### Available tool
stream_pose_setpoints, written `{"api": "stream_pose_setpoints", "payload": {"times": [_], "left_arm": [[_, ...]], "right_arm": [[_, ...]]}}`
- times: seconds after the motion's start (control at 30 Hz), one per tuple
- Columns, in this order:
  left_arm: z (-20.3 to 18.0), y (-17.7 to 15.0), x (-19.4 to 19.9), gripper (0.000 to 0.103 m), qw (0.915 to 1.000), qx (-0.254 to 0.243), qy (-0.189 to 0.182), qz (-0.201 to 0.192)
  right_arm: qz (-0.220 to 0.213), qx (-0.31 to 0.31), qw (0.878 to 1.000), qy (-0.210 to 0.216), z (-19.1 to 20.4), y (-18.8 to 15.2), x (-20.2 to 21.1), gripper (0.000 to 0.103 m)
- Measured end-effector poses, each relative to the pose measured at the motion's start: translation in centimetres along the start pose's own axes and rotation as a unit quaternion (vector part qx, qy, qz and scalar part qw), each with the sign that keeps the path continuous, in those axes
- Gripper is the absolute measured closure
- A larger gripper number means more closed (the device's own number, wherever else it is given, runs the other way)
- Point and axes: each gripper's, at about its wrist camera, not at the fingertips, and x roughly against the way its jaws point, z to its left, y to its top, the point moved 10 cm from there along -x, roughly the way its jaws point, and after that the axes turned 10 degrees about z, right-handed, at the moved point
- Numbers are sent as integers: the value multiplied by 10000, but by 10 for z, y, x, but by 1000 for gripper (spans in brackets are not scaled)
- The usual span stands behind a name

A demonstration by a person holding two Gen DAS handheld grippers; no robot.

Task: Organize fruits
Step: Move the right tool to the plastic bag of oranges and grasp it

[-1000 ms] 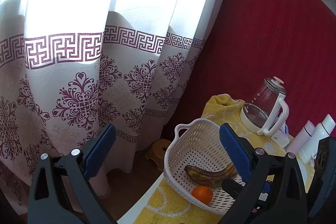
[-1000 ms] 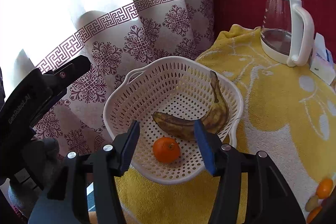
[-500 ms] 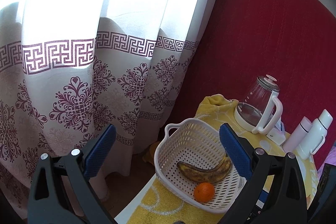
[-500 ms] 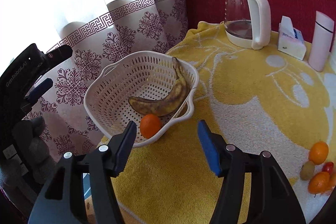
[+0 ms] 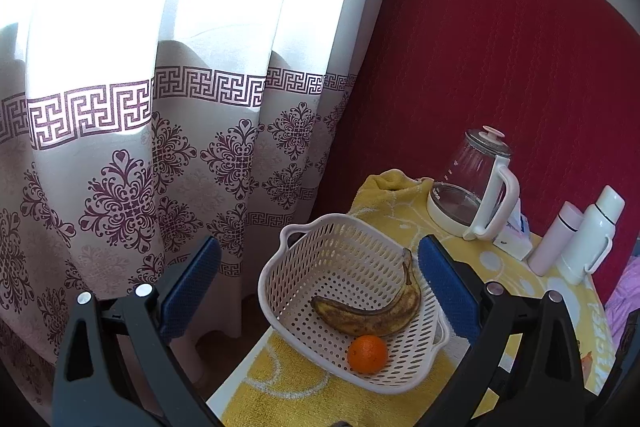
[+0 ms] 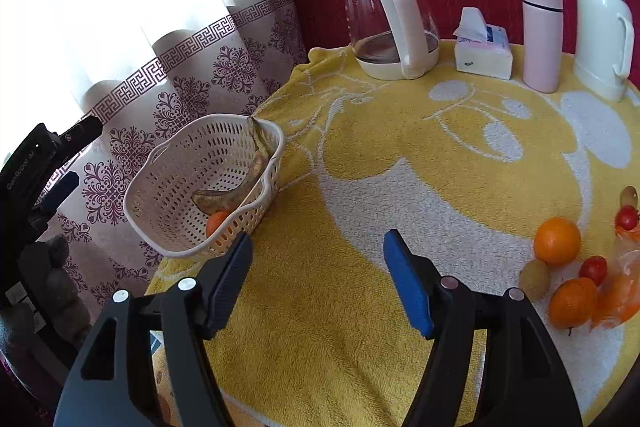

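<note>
A white perforated basket (image 5: 296, 291) (image 6: 168, 179) stands at the table's left edge, holding a brown-spotted banana (image 5: 372, 315) (image 6: 228, 195) and a small orange (image 5: 367, 354) (image 6: 216, 222). My left gripper (image 5: 316, 287) hovers open just left of the basket, nothing between its fingers. In the right wrist view my right gripper (image 6: 318, 273) is open and empty over the yellow towel. At the right edge lie an orange (image 6: 557, 241), another orange (image 6: 573, 303), a kiwi (image 6: 534, 279) and red cherry tomatoes (image 6: 593, 269).
A glass kettle (image 6: 386, 23) (image 5: 472, 187), a tissue pack (image 6: 484, 53), a pink flask (image 6: 541, 35) and a white thermos (image 6: 602, 23) line the back by the red wall. A patterned curtain (image 5: 160, 147) hangs left of the table. An orange plastic bag (image 6: 620, 291) lies by the fruit.
My right gripper has pulled back from the basket and swung right, bringing the loose fruit into view. The left gripper has drifted slightly; the basket now sits between its fingers in view.
</note>
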Motion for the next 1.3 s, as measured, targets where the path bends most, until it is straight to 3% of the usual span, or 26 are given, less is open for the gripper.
{"api": "stream_pose_setpoints", "payload": {"times": [0.47,0.87,1.07,1.3], "left_arm": [[-18,-12,-1,3,9996,-269,-78,91],[-39,-26,-4,3,9982,-551,-129,217],[-49,-33,-5,3,9971,-697,-158,273],[-53,-36,-6,3,9963,-782,-183,308]], "right_arm": [[-369,-725,9947,-637,-86,-19,41,35],[-725,-1596,9745,-1399,-190,-42,89,35],[-718,-1792,9678,-1617,-217,-47,94,35],[-447,-1781,9684,-1690,-230,-48,74,34]]}}
